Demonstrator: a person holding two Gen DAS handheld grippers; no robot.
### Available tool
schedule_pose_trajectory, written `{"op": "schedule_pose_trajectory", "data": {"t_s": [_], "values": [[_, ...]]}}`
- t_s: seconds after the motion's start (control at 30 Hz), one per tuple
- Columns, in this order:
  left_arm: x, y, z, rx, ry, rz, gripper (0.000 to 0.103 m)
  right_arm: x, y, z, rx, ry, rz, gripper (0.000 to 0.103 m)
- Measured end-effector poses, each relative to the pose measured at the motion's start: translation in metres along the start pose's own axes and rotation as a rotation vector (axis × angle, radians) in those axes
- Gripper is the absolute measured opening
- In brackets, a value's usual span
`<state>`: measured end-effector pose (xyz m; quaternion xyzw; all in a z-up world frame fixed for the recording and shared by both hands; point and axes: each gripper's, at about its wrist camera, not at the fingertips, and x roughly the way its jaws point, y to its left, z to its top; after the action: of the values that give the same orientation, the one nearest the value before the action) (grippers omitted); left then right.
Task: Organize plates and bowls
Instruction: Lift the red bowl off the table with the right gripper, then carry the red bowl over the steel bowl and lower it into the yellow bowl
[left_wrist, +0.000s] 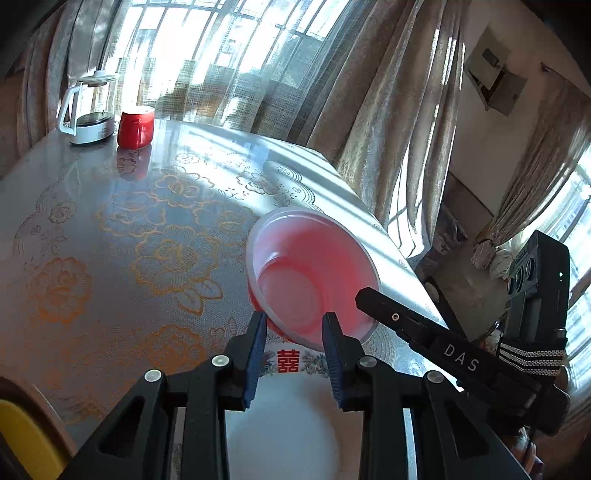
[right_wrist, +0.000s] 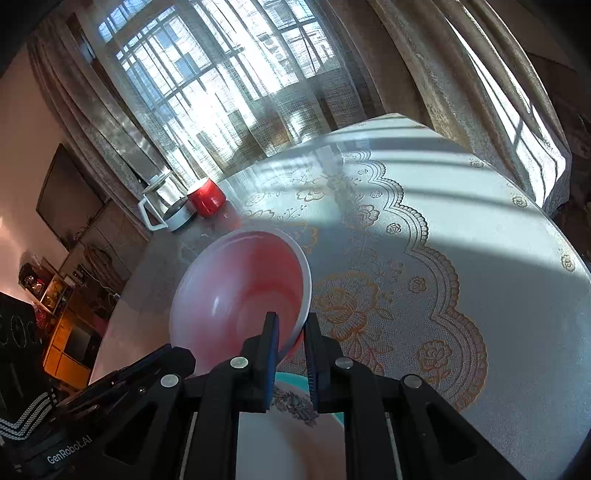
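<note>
Both grippers are on the pink bowl (left_wrist: 314, 280) now, and it rides tilted in the air above the counter (left_wrist: 110, 229), near its right edge. The left gripper (left_wrist: 295, 325) has its jaws clamped across the bowl's near rim, blue pads on either side of the wall. From the other side, the right gripper (right_wrist: 291, 328) pinches the rim too, jaws drawn tight on the thin edge. In the left wrist view that second tool reaches in from the right and meets the bowl at its rim.

Directly under the bowl sits a white plate (left_wrist: 288, 417) with a red double-happiness mark, close to the counter's near edge; the right wrist view also shows a teal rim (right_wrist: 295, 376) peeking out beside it, though what dish that belongs to I cannot tell. Far off at the back left corner stand a red mug (left_wrist: 136, 125) and a glass kettle (left_wrist: 88, 110), out of play.

This looks like the carrying step: bowl up and in transit. The next move calls for both hands travelling together, levelling the bowl, then lowering it squarely before either pair of jaws lets go.
</note>
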<state>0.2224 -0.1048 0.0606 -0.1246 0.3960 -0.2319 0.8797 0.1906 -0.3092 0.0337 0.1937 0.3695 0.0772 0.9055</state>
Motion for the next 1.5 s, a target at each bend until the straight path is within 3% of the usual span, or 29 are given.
{"op": "schedule_pose_trajectory", "data": {"t_s": [0.6, 1.13, 1.5], "values": [[-0.098, 0.050, -0.066, -0.053, -0.081, 0.058, 0.030, -0.018, 0.079, -0.065, -0.090, 0.043, 0.159, 0.013], [-0.172, 0.105, -0.100, -0.154, -0.149, 0.122, 0.030, -0.009, 0.155, -0.103, -0.186, 0.112, 0.328, 0.013], [-0.194, 0.135, -0.127, -0.219, -0.135, 0.166, 0.030, 0.007, 0.186, -0.127, -0.217, 0.187, 0.386, 0.013]]}}
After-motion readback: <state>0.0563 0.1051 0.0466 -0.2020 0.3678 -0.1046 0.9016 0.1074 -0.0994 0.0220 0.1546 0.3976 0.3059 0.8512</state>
